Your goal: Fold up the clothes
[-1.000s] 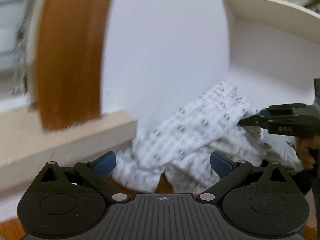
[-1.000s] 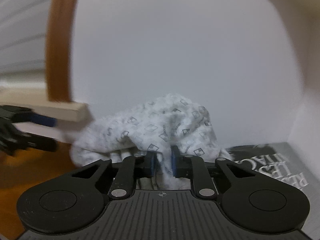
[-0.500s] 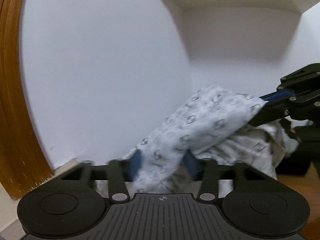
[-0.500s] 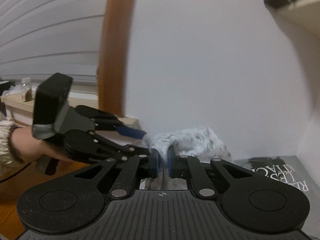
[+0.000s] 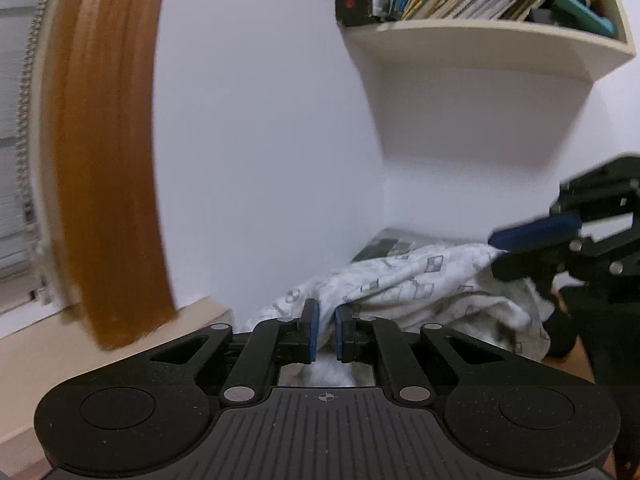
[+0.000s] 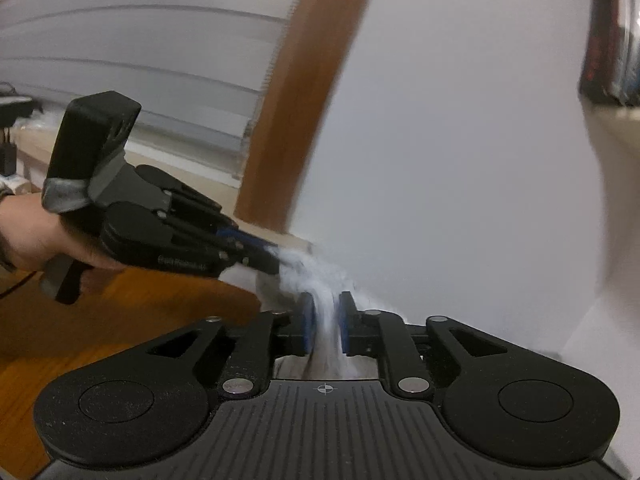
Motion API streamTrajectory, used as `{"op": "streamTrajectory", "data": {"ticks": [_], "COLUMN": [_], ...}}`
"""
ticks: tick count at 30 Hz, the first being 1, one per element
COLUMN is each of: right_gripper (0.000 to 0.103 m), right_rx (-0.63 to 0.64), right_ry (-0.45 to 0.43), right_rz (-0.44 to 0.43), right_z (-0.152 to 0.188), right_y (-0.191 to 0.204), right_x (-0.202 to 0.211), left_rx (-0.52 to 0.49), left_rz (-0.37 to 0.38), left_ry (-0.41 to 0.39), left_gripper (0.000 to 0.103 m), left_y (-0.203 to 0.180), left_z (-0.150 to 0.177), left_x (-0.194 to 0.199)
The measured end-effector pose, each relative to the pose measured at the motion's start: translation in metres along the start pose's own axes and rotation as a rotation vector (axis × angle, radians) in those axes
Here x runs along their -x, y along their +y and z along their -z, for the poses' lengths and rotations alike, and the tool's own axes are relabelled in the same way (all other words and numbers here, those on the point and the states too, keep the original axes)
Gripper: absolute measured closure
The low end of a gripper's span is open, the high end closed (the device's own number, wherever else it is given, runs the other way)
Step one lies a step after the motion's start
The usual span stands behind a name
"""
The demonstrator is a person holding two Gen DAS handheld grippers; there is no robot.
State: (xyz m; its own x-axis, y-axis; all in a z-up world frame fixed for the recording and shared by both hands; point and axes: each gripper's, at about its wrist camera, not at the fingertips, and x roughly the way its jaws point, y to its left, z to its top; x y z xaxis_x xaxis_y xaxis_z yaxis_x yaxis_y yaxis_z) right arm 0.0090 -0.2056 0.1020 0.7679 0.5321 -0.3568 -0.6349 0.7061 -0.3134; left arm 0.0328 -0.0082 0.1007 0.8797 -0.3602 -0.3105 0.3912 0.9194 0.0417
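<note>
Two grippers hold one garment (image 5: pixel 420 292), a white cloth with a small grey square print, and it hangs stretched between them above the wooden table (image 6: pixel 100 320). The left gripper (image 5: pixel 325 330) has its jaws closing, and the blue pads already press a fold of the garment at its left end. The right gripper (image 6: pixel 324 326) has its jaws opening a little, but the cloth is still pinched between its pads. One hand (image 6: pixel 36 236) is visible behind the left gripper in the right wrist view.

Behind the garment is a white wall corner, and one dark book (image 5: pixel 384 244) lies flat just behind it. Left of the garment stands one brown wooden frame (image 5: pixel 108 152) with a window blind (image 6: pixel 140 60) beyond it. Above the garment, one shelf (image 5: pixel 480 44) carries many books; I cannot count them.
</note>
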Motion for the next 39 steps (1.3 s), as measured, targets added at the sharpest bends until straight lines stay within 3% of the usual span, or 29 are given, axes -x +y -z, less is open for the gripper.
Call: {"op": "streamTrajectory", "data": {"ticks": [1, 4, 6, 8, 11, 13, 18, 20, 21, 26, 33, 37, 39], "right_gripper": [0.079, 0.068, 0.066, 0.061, 0.05, 0.048, 0.05, 0.068, 0.083, 0.094, 0.095, 0.095, 0.094], "right_rx": [0.005, 0.03, 0.05, 0.052, 0.056, 0.071, 0.117, 0.125, 0.118, 0.124, 0.116, 0.061, 0.01], "right_ry": [0.005, 0.047, 0.092, 0.143, 0.204, 0.243, 0.297, 0.307, 0.306, 0.299, 0.115, 0.059, 0.099], "right_rz": [-0.002, -0.001, -0.012, -0.035, -0.061, -0.073, -0.037, -0.013, -0.008, -0.002, 0.23, 0.483, 0.553], "right_z": [-0.003, -0.01, -0.01, -0.008, 0.0, 0.005, 0.013, 0.014, 0.012, 0.005, -0.013, -0.007, 0.007], "right_y": [0.005, 0.019, 0.026, 0.029, 0.029, 0.03, 0.031, 0.029, 0.024, 0.001, -0.044, -0.085, -0.104], "right_x": [-0.005, -0.025, -0.042, -0.058, -0.07, -0.074, -0.079, -0.08, -0.079, -0.065, -0.012, 0.017, 0.018], "left_rx": [0.0, 0.019, 0.04, 0.076, 0.095, 0.106, 0.129, 0.144, 0.146, 0.157, 0.153, 0.194, 0.227], "left_rz": [0.002, -0.009, -0.017, -0.012, -0.038, -0.047, -0.027, -0.011, -0.005, 0.061, 0.098, 0.146, 0.182], "left_ry": [0.009, 0.025, 0.026, 0.04, 0.053, 0.072, 0.09, 0.105, 0.11, 0.124, 0.135, 0.158, 0.181], "left_gripper": [0.091, 0.065, 0.036, 0.017, 0.014, 0.002, 0.003, 0.003, 0.003, 0.013, 0.015, 0.014, 0.014], "left_y": [0.0, 0.005, 0.008, 0.028, 0.035, 0.037, 0.039, 0.041, 0.04, 0.037, 0.024, 0.022, 0.023], "left_z": [0.0, 0.008, 0.009, 0.03, 0.042, 0.048, 0.061, 0.064, 0.065, 0.066, 0.064, 0.066, 0.069], "left_x": [0.0, -0.001, 0.003, 0.019, 0.013, 0.009, -0.008, -0.013, -0.015, -0.024, -0.039, -0.049, -0.056]}}
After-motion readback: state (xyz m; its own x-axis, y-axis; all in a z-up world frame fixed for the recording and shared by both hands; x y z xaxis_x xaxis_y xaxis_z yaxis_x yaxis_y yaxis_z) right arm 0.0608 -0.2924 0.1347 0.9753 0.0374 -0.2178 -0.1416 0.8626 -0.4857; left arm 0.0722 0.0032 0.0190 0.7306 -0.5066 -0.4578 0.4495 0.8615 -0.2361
